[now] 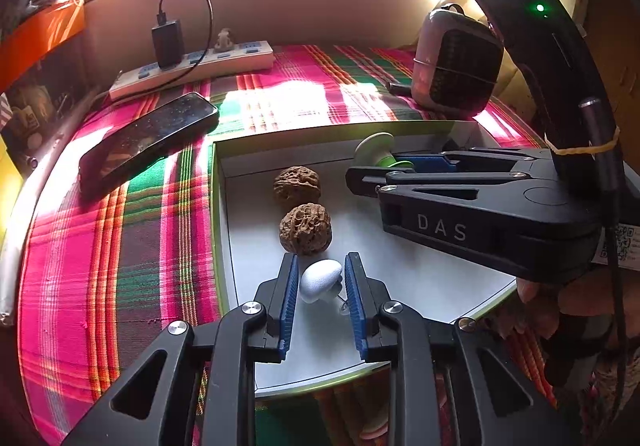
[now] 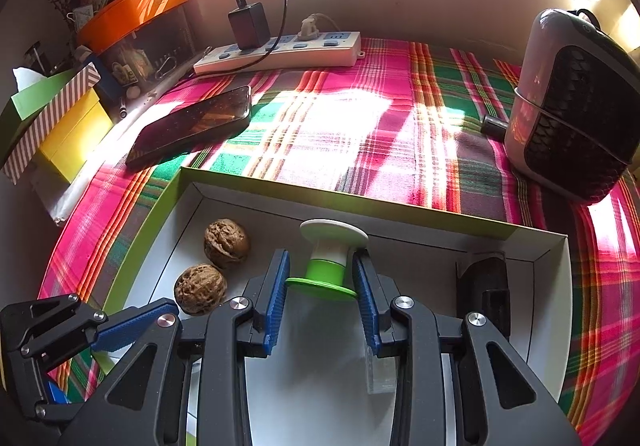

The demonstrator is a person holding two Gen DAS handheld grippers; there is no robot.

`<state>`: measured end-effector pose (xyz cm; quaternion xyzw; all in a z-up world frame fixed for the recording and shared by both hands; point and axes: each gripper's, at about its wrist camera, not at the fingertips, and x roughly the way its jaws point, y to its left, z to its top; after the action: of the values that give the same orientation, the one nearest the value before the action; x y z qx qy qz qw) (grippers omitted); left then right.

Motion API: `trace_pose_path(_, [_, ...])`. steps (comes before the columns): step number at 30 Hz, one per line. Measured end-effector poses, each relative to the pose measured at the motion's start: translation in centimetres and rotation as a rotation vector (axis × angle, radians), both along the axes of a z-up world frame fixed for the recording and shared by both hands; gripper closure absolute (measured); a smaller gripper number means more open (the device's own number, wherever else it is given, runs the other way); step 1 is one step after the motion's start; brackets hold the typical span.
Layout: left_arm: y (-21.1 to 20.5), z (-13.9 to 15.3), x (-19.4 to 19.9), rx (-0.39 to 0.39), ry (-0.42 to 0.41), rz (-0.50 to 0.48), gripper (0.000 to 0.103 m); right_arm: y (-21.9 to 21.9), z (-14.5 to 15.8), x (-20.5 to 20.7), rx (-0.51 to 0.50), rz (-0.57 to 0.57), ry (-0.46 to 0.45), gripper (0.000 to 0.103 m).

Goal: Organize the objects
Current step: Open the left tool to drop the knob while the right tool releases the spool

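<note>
Left wrist only: white mushroom-shaped piece [image 1: 320, 280], walnut-side

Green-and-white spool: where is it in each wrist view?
Left wrist: spool upper centre-right, at the box's far wall, between the right gripper's fingers.
Right wrist: spool centre, between the fingers.
Shared landmark: two walnuts to its left.

Both cameras sit close above the white box [image 1: 400, 326], each looking forward and down along its own fingers toward the window, and both see the walnuts [image 2: 227, 243].
</note>
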<state>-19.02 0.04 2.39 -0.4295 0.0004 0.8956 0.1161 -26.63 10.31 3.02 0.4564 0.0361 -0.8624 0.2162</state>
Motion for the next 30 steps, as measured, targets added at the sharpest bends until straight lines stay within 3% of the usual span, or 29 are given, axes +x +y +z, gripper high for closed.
trace_pose_path(9, [0.3, 0.0, 0.1, -0.005, -0.001, -0.009, 0.074, 0.1, 0.0, 0.1, -0.003, -0.007, 0.001, 0.069])
trace_pose_path(30, [-0.2, 1.0, 1.2, 0.008, 0.016, 0.025, 0.07, 0.9, 1.1, 1.5, -0.017, -0.03, 0.025, 0.059])
